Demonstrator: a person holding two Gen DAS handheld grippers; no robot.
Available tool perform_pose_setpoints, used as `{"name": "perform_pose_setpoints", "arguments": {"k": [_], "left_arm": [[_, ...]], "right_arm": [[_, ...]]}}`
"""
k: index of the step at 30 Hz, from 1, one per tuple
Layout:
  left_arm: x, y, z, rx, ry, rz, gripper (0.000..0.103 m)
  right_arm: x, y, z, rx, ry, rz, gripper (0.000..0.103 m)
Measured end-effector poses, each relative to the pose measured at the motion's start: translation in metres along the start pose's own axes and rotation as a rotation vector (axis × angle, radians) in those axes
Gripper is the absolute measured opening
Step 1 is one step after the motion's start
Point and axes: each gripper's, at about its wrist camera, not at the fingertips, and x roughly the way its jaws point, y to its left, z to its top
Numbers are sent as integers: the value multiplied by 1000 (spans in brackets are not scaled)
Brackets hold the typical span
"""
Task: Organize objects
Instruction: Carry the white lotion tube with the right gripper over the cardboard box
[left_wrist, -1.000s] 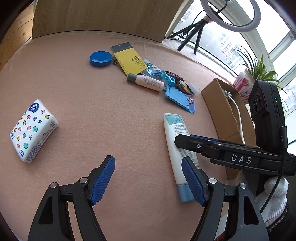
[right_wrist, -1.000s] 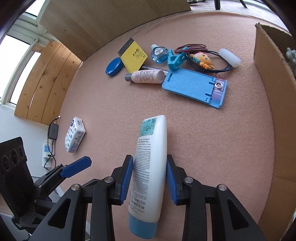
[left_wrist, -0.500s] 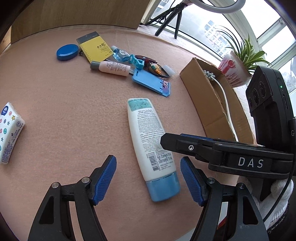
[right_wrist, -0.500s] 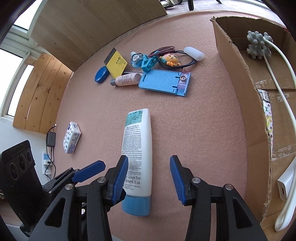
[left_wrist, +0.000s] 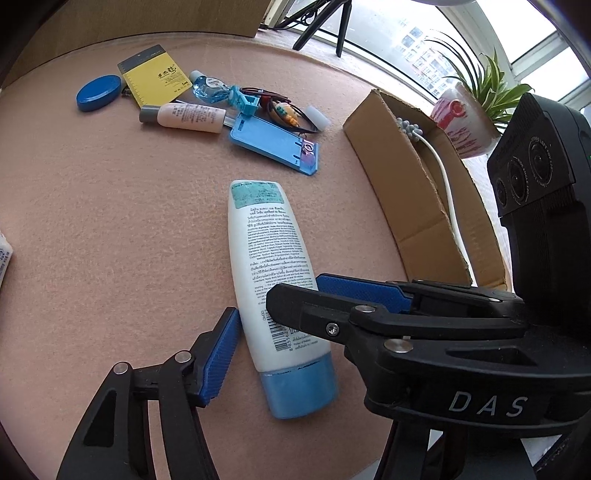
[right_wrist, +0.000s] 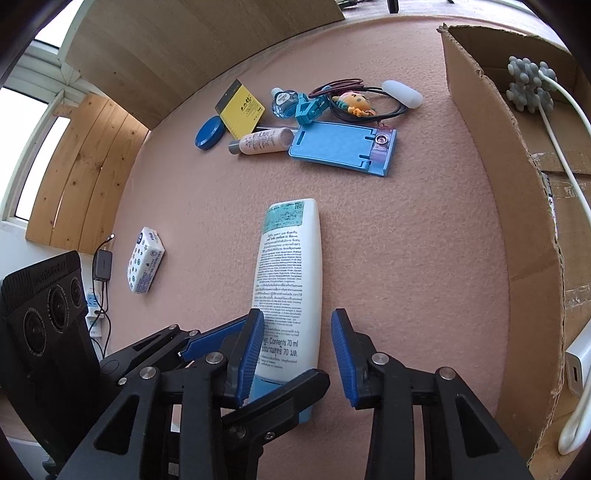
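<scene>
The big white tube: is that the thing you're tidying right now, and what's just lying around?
In the job now:
white tube with blue cap, lying on the table
left gripper, closing round it
right gripper, closing round it
cardboard box, probably where it goes

Just lying about:
blue phone stand
small pink bottle
yellow notepad
blue lid
tissue pack

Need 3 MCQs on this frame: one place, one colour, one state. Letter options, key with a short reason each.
1. Where does the cardboard box sit relative to the white tube in the right wrist view?
A left B right C underneath

2. What colour is the tube's cap?
A red B light blue C black

3. How does the tube sit?
A upright B lying flat on the table C inside the box

Key: 1 B, the box fills the right edge. 2 B, the cap is light blue. 3 B, it lies lengthwise on the pink felt table.
</scene>
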Motion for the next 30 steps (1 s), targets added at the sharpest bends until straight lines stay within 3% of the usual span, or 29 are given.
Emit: {"name": "perform_pose_setpoints", "arguments": {"k": [12,18,30], "left_arm": [[-1,3,-1,-13,-7,-5,64],[-8,4,-5,-28,-17,-13,57],[0,2,-8,-12,-31,2,58]], "right_arm": [[5,5,5,-29,41,-6,34],[4,7,3,-26,19,-16,34],[2,-4,-1,2,1,17,34]]}}
